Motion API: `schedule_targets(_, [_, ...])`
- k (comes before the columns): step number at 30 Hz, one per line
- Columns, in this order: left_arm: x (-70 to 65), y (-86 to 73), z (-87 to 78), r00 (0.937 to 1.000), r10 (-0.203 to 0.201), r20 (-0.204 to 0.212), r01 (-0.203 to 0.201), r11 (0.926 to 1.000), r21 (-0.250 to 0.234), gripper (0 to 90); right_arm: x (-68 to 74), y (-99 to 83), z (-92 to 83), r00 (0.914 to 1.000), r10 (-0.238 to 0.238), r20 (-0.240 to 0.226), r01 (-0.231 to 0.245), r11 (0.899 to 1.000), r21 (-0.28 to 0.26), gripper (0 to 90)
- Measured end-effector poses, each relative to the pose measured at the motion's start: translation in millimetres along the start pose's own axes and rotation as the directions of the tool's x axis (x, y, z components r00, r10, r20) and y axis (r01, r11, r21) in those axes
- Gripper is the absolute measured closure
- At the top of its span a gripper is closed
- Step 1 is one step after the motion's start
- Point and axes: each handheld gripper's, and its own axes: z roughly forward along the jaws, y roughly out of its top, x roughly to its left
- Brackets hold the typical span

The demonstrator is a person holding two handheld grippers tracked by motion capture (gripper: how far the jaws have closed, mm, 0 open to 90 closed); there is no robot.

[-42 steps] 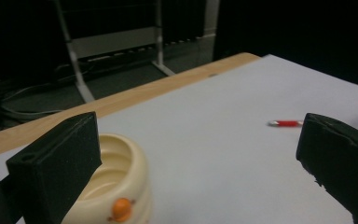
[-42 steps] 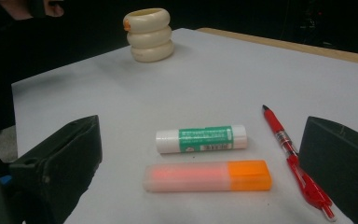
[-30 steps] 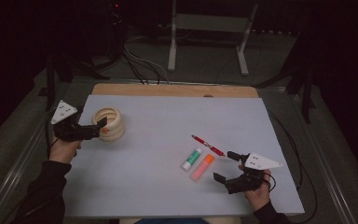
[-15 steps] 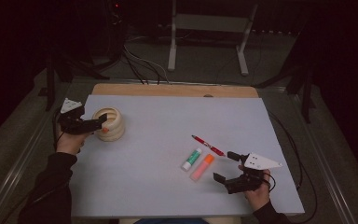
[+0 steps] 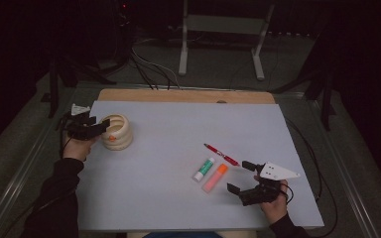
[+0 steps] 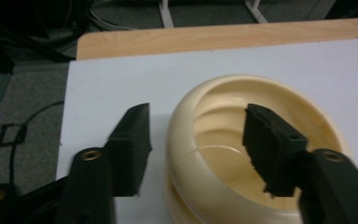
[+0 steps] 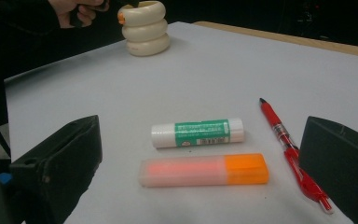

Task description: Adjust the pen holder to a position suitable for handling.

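At the table's left edge, the left claw (image 5: 100,127) stands wide open astride the near wall of a cream ribbed pen holder (image 5: 117,131), one jaw inside, one outside. Toward the right lie a green-labelled glue stick (image 5: 204,169), an orange highlighter (image 5: 215,178) and a red pen (image 5: 221,154), with the right claw (image 5: 240,177) wide open just beside them, gripping nothing.

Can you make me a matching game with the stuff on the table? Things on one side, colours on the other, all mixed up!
Things:
1. pen
2. glue stick
3. highlighter
4. cup

Colours:
A. cream
B. orange and see-through pink
C. red
D. white with a green label

Right pairs: 1-C, 2-D, 3-B, 4-A
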Motion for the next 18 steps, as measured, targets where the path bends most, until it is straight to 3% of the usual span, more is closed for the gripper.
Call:
schedule_targets(4, [0.6, -1.2, 3.3, 0.9997, -0.005, -0.024, 0.005, 0.9997, 0.026, 55.0, -0.4, -0.1, 0.2, 1.0000, 0.000, 0.000, 0.000, 1.000, 0.001, 0.1])
schedule_targets(11, [-1.1, 0.9, 6.6, 0.9996, -0.005, -0.027, 0.006, 0.9984, 0.056, 63.3, -0.6, -0.2, -0.1, 1.0000, 0.000, 0.002, 0.000, 1.000, 0.002, 0.0])
schedule_targets(16, [-3.6, 5.5, 7.5, 0.9982, -0.014, -0.058, 0.018, 0.9968, 0.077, 72.0, -0.7, -0.1, -0.4, 1.0000, 0.001, 0.003, -0.001, 1.000, 0.003, 0.0])
schedule_targets(18, [-4.2, 6.6, 7.3, 0.9974, 0.000, -0.071, 0.006, 0.9956, 0.094, 74.1, -0.7, -0.1, -0.8, 1.0000, 0.001, 0.004, -0.001, 1.000, 0.002, 0.0])
